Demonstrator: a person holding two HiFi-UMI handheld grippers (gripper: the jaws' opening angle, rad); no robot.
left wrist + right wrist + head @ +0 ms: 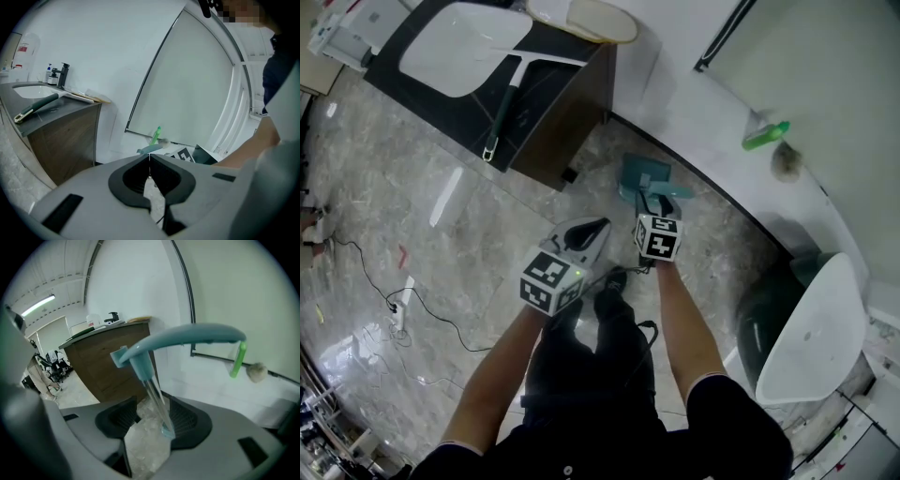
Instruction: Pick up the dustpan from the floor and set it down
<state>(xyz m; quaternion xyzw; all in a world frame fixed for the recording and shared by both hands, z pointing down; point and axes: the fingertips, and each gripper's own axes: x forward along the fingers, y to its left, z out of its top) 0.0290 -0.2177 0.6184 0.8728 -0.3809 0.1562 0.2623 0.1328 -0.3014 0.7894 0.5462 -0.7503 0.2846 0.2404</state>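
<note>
Two claws: the right claw (pixel 152 420) stands open, with the thin stem of the teal plastic dustpan (pixel 645 178) loose between its jaws; the left claw (pixel 150 168) is closed and empty. The dustpan rests on the grey marble floor (pixel 441 187) by the white kerb (pixel 703 159). Set-down seems done; withdrawal remains.

A squeegee (pixel 501 105) lies on the dark desk (pixel 546 120) beside the white basin (pixel 455 47), its handle reaching the desk's front edge. A black cable (pixel 427 305) trails over the marble floor (pixel 487 225). A green brush (pixel 766 137) rests on the white ledge (pixel 712 131).

Left tool (pixel 149 157) jaws meet; wooden cabinet (pixel 61 140) stands left.
</note>
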